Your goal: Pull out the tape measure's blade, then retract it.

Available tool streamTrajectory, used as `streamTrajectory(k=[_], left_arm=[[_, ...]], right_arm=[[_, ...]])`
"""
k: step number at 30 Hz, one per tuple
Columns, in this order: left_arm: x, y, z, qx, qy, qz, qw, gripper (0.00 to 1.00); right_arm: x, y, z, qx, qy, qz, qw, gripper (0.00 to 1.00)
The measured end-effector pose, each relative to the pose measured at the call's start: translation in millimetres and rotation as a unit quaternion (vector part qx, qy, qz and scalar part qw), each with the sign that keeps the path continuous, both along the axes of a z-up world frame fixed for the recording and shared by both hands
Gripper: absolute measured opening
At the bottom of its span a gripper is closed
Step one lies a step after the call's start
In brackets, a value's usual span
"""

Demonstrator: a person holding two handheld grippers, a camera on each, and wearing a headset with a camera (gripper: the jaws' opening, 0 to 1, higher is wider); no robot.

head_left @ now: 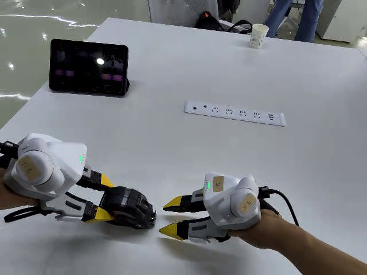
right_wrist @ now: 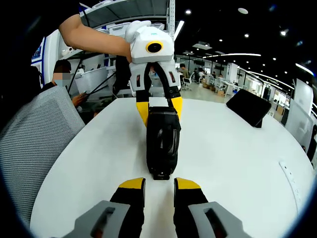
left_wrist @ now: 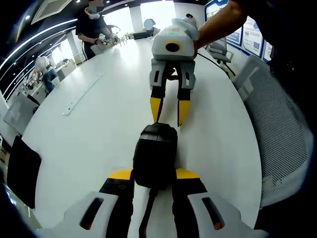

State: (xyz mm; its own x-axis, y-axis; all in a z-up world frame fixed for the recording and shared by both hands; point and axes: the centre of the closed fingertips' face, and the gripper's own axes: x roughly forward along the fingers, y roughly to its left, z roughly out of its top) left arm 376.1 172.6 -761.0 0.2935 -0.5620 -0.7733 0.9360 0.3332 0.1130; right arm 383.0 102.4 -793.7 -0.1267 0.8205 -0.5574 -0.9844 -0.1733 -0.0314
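tape measure [head_left: 127, 207] black. left gripper [head_left: 104, 198], right gripper [head_left: 171, 216]: white bodies, yellow fingertips [head_left: 172, 202]. table [head_left: 172, 143], power strip [head_left: 234, 113] white; tablet [head_left: 89, 67] black.

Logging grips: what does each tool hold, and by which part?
The left tool clamps the tape measure by the sides of its case; the right tool holds nothing.

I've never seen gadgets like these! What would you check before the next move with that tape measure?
1. Tape measure clamped in the left gripper: ok.
2. Tape measure resting on the table: ok.
3. Right gripper open: ok.
4. Right gripper lined up with the tape measure's front end: ok.
5. Blade end between the right jaws: not ok, they stop just short.
6. Blade hook easy to catch: cannot tell, too small.
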Motion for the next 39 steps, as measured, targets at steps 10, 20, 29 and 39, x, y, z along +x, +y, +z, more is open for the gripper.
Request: streamTrajectory(k=[10,20,29,39], left_arm=[[0.1,0.4,-0.3,-0.009,0.004,0.001,1.0000,0.23],[0.0,0.8,-1.1,-0.010,0.004,0.004,0.9999,0.23],[0.3,0.9,-1.5,-0.014,0.006,0.009,0.9999,0.23],[0.4,1.0,-1.7,-0.013,0.007,0.010,0.9998,0.23]], right_arm=[[-0.5,10.7,-5.0,0.002,0.006,0.006,1.0000,0.17],[-0.7,17.1,-9.6,0.000,0.009,0.009,0.9999,0.13],[1.4,16.4,-10.8,0.003,0.013,-0.002,0.9999,0.12],[1.1,17.0,-10.5,0.004,0.012,-0.022,0.9997,0.11]])
